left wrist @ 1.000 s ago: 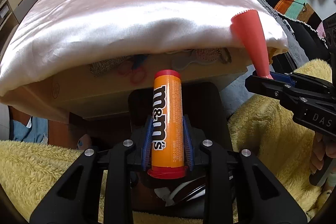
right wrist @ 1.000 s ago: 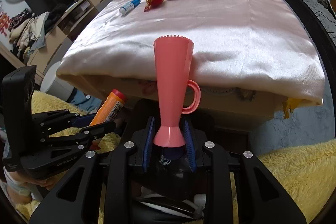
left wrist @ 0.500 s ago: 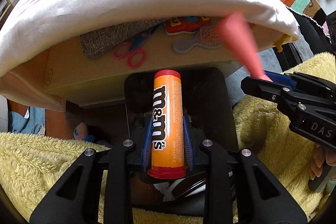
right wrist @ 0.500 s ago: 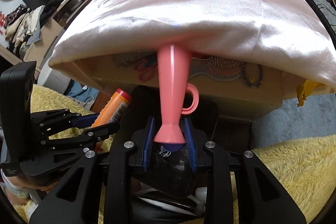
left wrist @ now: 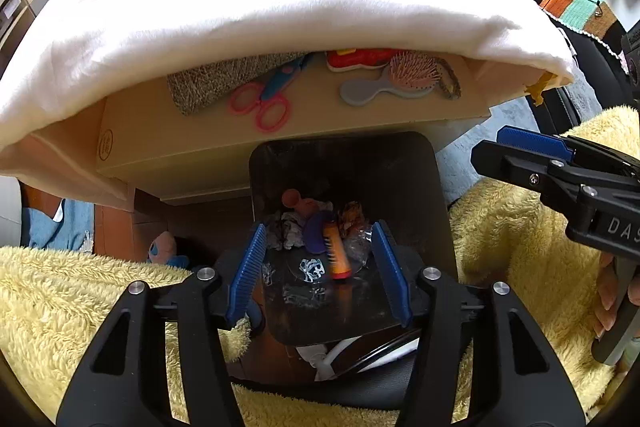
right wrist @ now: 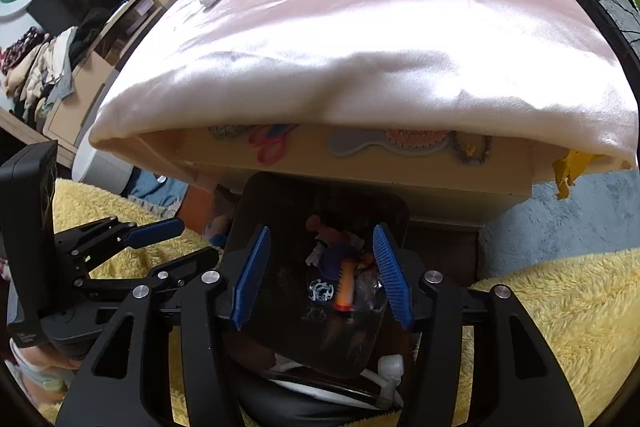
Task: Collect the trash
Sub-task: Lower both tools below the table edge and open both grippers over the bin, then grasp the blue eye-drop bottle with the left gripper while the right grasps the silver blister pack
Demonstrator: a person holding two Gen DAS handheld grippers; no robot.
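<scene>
Both the left tool and right tool hang spread and empty above the black bin, the M&M's tube lying inside.

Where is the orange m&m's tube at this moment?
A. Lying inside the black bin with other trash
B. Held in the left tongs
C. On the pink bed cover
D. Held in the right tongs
A: the orange m&m's tube lies in the black bin among wrappers, while the left tongs and the right tongs are both open and empty above it.
</scene>
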